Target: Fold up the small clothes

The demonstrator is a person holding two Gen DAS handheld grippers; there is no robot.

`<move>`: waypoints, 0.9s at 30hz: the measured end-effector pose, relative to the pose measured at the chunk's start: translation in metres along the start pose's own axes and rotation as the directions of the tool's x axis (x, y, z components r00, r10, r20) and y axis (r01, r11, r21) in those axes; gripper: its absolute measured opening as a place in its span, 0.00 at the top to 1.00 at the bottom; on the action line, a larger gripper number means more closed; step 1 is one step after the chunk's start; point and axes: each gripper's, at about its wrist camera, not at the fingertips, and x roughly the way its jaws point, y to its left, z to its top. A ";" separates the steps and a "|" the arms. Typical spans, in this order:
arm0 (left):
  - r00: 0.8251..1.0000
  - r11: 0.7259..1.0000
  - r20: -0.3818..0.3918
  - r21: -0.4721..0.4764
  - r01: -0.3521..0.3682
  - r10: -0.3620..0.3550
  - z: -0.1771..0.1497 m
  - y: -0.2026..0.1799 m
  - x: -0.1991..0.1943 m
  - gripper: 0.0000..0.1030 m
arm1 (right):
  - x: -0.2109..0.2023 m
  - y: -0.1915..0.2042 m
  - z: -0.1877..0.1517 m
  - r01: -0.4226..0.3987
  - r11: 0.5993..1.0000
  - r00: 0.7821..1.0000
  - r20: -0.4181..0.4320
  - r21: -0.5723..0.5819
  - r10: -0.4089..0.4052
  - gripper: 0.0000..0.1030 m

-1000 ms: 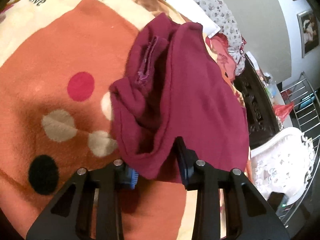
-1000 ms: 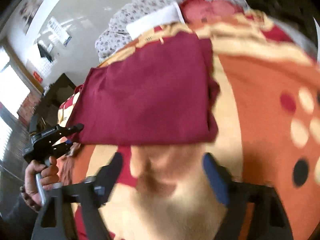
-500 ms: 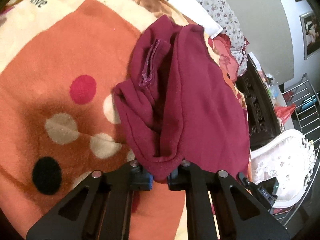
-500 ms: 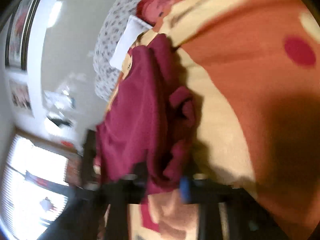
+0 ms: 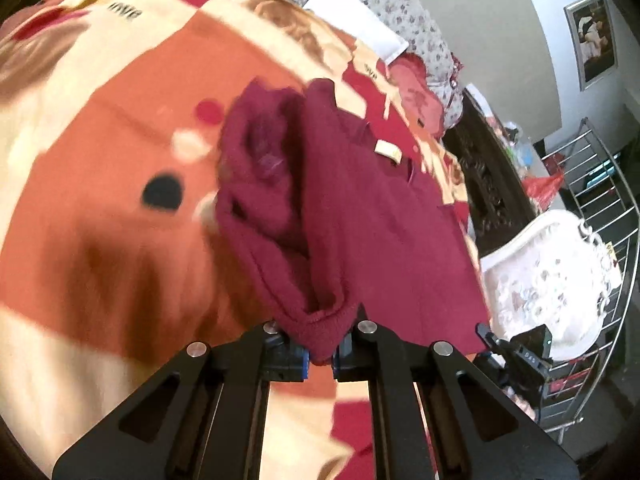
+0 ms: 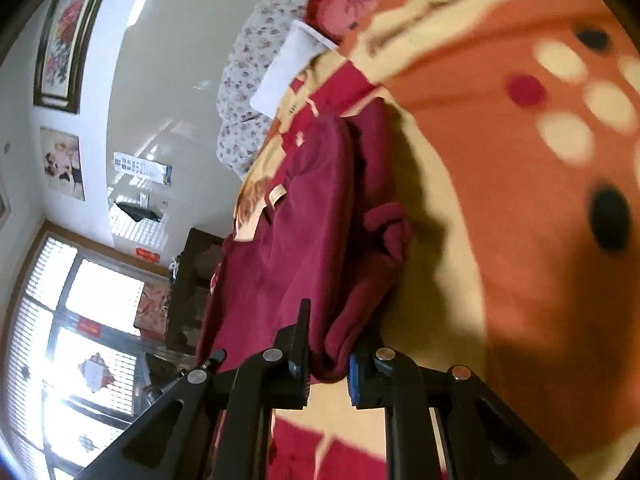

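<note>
A maroon fleece garment (image 5: 360, 216) is partly folded and lifted off an orange patterned blanket (image 5: 100, 168). My left gripper (image 5: 320, 354) is shut on its near corner, with bunched cloth between the blue pads. My right gripper (image 6: 329, 368) is shut on another corner of the same garment (image 6: 312, 232), which hangs in folds and shows a beige label (image 6: 277, 195). The right gripper also shows in the left wrist view (image 5: 516, 354) at the garment's far edge.
A white pillow (image 5: 356, 16) and floral bedding (image 5: 408, 8) lie at the head of the bed. A dark carved bedside cabinet (image 5: 492, 184), a white ornate chair (image 5: 552, 280) and a metal drying rack (image 5: 600, 200) stand to the right. Windows (image 6: 80, 340) are on the far side.
Both grippers closed on the garment's near corners and lifted it. The cloth now hangs bunched, and the label has come into view. The right gripper has rolled sideways.
</note>
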 end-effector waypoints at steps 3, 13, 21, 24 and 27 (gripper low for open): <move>1.000 1.000 -0.006 0.012 -0.010 0.010 -0.008 0.004 0.004 0.94 | 0.000 -0.005 -0.009 0.035 0.999 0.999 -0.016 -0.022 -0.036 0.87; 0.999 1.000 0.039 0.015 -0.021 0.021 -0.026 0.026 0.016 0.66 | -0.015 0.082 0.012 0.452 0.838 0.892 0.174 -0.306 -0.417 0.79; 0.989 0.997 0.147 0.065 -0.028 0.018 -0.042 0.021 0.015 0.64 | 0.152 0.222 -0.008 0.209 0.715 0.929 -0.093 -0.667 -0.358 0.53; 0.985 0.999 0.174 0.040 0.002 -0.009 -0.046 0.029 0.010 0.64 | 0.228 0.245 -0.014 0.115 0.773 0.911 -0.245 -0.624 -0.333 0.48; 0.981 1.000 0.190 0.012 0.026 -0.028 -0.048 0.038 0.008 0.64 | 0.295 0.262 -0.008 0.147 0.777 0.880 -0.277 -0.612 -0.385 0.48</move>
